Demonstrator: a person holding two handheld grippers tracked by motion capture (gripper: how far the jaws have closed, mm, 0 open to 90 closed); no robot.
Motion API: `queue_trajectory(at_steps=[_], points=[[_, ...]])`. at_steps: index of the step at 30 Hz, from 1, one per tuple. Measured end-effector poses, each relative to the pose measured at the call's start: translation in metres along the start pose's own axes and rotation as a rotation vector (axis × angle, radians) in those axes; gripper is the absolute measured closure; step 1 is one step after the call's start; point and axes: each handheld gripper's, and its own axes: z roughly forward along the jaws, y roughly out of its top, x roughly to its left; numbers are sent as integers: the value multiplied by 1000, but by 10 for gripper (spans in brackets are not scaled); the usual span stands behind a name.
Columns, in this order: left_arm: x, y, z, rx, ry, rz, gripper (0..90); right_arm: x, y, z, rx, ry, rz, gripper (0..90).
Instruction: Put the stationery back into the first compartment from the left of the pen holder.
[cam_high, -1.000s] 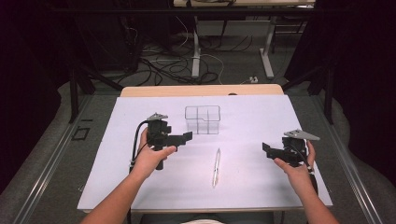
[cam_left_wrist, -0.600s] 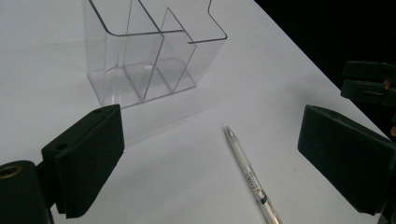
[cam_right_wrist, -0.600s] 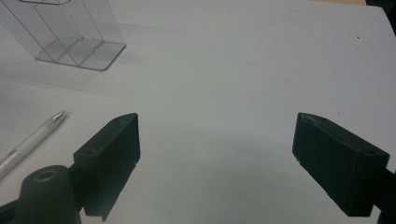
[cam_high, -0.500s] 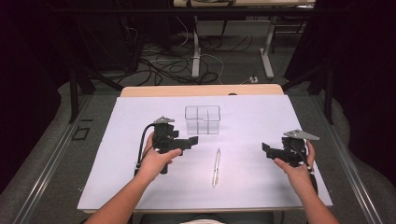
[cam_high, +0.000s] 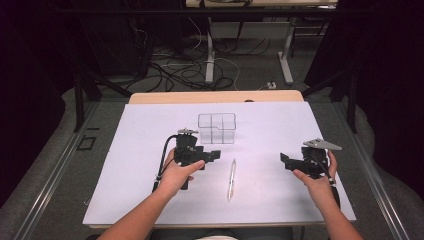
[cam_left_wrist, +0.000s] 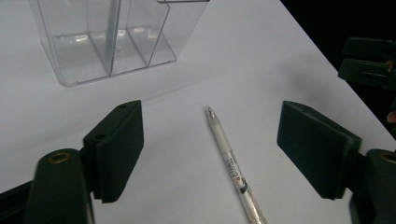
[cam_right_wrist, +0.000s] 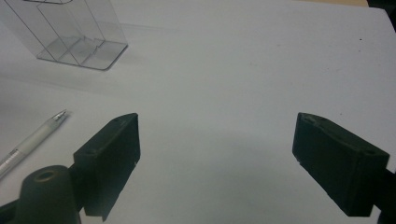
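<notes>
With your left tool (cam_left_wrist: 210, 154) spread wide just above the tabletop (cam_high: 140, 150), the pen (cam_left_wrist: 232, 165) lies flat between its jaws, untouched, its tip toward the clear organizer (cam_left_wrist: 112, 37). Expect a light, stiff, smooth plastic barrel that may roll or skid; take it across the middle, near the printed label. Your right tool (cam_right_wrist: 217, 158) hangs open too, well off to the side.

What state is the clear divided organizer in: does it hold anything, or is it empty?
Empty. The left gripper view shows the clear organizer upright, its compartments bare; the pen lies flat on the white table outside it.
</notes>
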Motion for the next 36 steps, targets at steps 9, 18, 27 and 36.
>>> queue_trajectory(at_steps=[9,18,27,36], points=[[0,2,15,44,0,-10,292,-1,0,1,1,11,1,148],[2,2,26,39,5,-43,336,-3,-1,2,6,16,9,148],[1,5,32,108,10,-102,344,-2,0,2,8,19,11,148],[2,6,39,165,-16,-186,403,0,1,0,1,17,3,148]])
